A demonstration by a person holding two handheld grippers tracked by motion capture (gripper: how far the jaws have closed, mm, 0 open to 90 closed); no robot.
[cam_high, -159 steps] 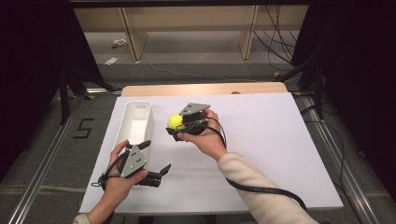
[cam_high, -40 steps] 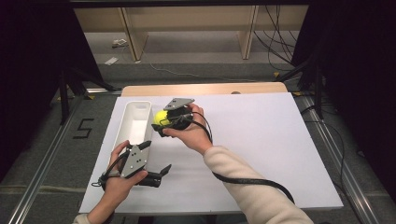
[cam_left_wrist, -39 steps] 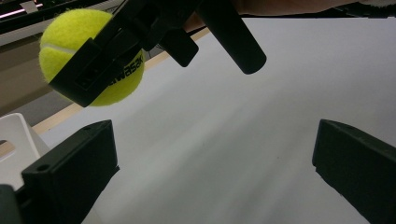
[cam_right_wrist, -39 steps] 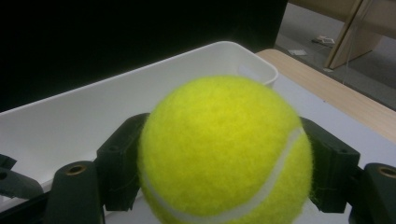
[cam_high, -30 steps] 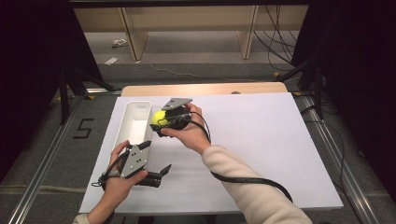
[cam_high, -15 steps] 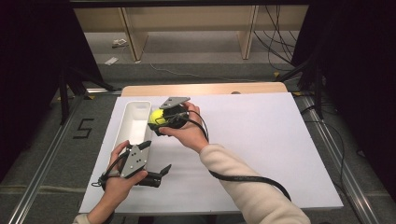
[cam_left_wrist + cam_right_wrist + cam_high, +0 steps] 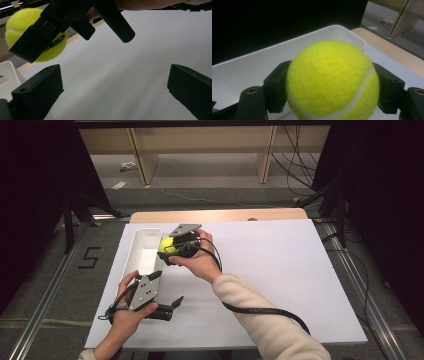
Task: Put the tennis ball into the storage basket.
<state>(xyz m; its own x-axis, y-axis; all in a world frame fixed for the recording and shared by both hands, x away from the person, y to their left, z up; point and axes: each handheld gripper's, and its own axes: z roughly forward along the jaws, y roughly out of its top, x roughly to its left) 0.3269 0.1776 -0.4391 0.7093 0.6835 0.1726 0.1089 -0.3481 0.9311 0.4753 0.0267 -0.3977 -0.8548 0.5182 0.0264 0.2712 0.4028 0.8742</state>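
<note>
Clamping a yellow tennis ball [image 7: 167, 246] between its 2 black jaws, the right gripper [image 7: 172, 248] sits left of centre in the high view, raised above the right rim of a long white bin [image 7: 135, 251]. The person's right hand [image 7: 197, 262] wraps the gripper body from behind, and a cream sleeve [image 7: 265, 320] runs down to the lower right of the frame. A black cable [image 7: 260, 310] loops from the gripper across the white table sheet [image 7: 280, 270].

In the right gripper view the tennis ball [image 7: 332, 81] takes up the centre, pinched on both sides by the jaws, with a white seam curving across its lower half. Behind it, in the upper left of that frame, the white bin [image 7: 249, 72] shows its pale inner wall and rounded rim, so the ball hangs at the bin's edge, not inside it.

Lower left in the high view, the left gripper [image 7: 169, 306] rests low at the white sheet, held by the left hand [image 7: 127, 312], just below the near end of the bin. Its jaws stand wide apart and grip nothing; the left gripper view shows bare white sheet between them. At the upper left of that view the tennis ball [image 7: 52, 48] appears in the other gripper's jaws, with dark lettering on its felt.
</note>
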